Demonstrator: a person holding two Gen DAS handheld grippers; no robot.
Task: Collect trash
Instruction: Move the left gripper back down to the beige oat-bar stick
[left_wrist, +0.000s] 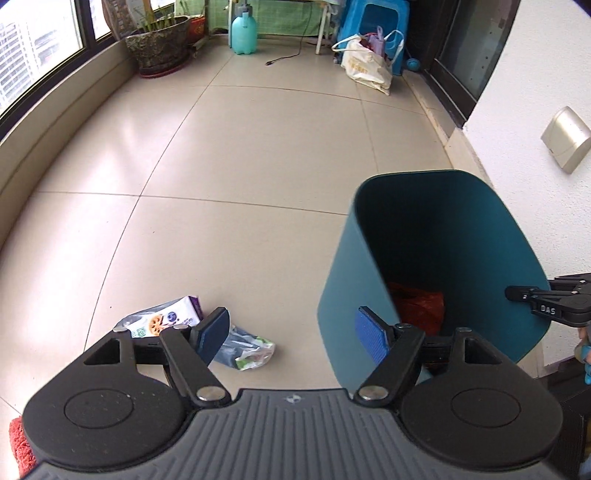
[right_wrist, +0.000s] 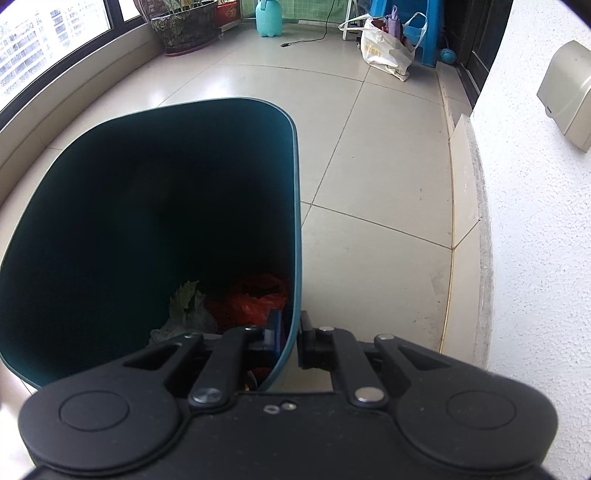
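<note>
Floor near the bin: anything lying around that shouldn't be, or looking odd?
Yes. A flattened carton and a crumpled wrapper lie loose on the tiles left of the teal bin, not in it. The bin itself leans, held at its rim by the right gripper. The left gripper is open and empty.

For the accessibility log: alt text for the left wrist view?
The open left tool hovers over a tiled floor, with a snack wrapper and a crumpled packet just ahead. At right, the right tool grips a teal bin holding red plastic.
</note>
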